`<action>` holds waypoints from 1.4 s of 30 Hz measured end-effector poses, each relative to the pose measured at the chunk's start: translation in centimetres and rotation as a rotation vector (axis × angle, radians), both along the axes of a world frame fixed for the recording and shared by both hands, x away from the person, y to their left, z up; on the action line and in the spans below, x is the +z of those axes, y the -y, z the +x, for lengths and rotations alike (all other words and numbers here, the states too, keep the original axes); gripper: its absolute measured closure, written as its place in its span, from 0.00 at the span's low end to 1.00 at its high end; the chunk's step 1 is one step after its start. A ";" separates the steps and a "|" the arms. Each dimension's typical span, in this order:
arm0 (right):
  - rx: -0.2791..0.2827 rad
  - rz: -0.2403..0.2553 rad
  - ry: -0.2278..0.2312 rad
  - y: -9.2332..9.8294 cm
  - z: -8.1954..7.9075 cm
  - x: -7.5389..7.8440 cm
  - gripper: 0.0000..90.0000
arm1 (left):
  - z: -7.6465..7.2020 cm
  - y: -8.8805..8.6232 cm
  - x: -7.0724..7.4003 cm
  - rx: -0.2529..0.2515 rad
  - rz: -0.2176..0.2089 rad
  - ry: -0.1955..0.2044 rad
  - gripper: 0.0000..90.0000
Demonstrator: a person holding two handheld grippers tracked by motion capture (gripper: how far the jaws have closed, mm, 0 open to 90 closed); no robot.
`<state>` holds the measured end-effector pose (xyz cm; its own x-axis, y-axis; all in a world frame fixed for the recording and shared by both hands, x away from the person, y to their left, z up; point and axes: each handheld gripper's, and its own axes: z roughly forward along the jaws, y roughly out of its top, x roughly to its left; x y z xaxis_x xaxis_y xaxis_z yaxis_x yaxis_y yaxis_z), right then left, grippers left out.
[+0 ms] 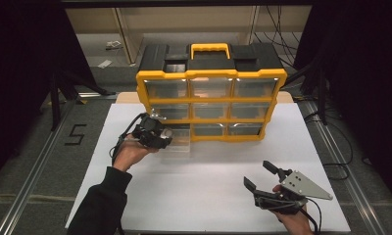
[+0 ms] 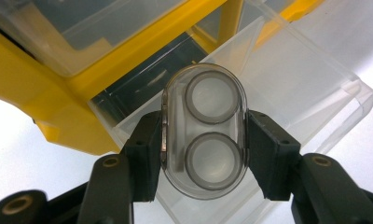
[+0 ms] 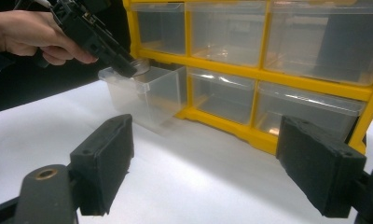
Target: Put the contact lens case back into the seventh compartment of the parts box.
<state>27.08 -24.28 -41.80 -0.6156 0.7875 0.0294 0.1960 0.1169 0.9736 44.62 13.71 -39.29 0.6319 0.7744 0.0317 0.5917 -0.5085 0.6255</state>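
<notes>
My left fingers (image 2: 204, 156) grip a clear oval case (image 2: 204, 140) with two round lenses, held just over the pulled-out clear drawer (image 2: 310, 88) of the yellow organizer (image 1: 211, 100), while my right fingers (image 1: 262, 175) rest open, empty, near the white desk (image 1: 204, 191).

Two black jaws of the right gripper (image 3: 208, 168) are seen rising from the bottom edge, set wide apart, with nothing between them but the white table (image 3: 184, 186). Beyond them, a yellow organizer (image 3: 231, 126) with clear drawers is shown. Its lower left drawer (image 3: 147, 95) is pulled out. Above that drawer's open top, a small clear case (image 3: 140, 66) is held in the left gripper (image 3: 128, 67), carried by a hand (image 3: 31, 35).
</notes>
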 end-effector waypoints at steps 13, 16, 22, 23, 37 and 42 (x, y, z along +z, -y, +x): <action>0.003 -0.003 -0.002 0.0 0.0 0.0 0.22 | -0.6 -0.6 1.3 -0.026 -0.118 0.046 0.46; 0.000 -0.003 -0.004 0.0 0.0 0.0 0.22 | -1.2 -1.0 1.9 -0.039 -0.164 0.066 0.41; 0.001 -0.004 -0.003 -0.1 0.0 -0.1 0.22 | -3.1 -0.9 3.0 -0.083 -0.228 0.135 0.31; 0.001 -0.004 -0.004 -0.1 0.0 -0.1 0.22 | -3.4 -0.8 3.2 -0.091 -0.236 0.149 0.30; 0.000 -0.003 -0.004 0.0 0.0 0.0 0.22 | -4.6 0.0 3.2 -0.144 -0.272 0.192 0.26; 0.001 -0.003 -0.003 -0.1 0.0 -0.1 0.22 | -5.3 0.3 2.9 -0.157 -0.284 0.213 0.24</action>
<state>27.08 -24.20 -41.86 -0.6163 0.7870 0.0295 0.1992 0.1196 0.9726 39.35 13.42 -36.37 0.7459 0.6655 -0.0268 0.3618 -0.3710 0.8553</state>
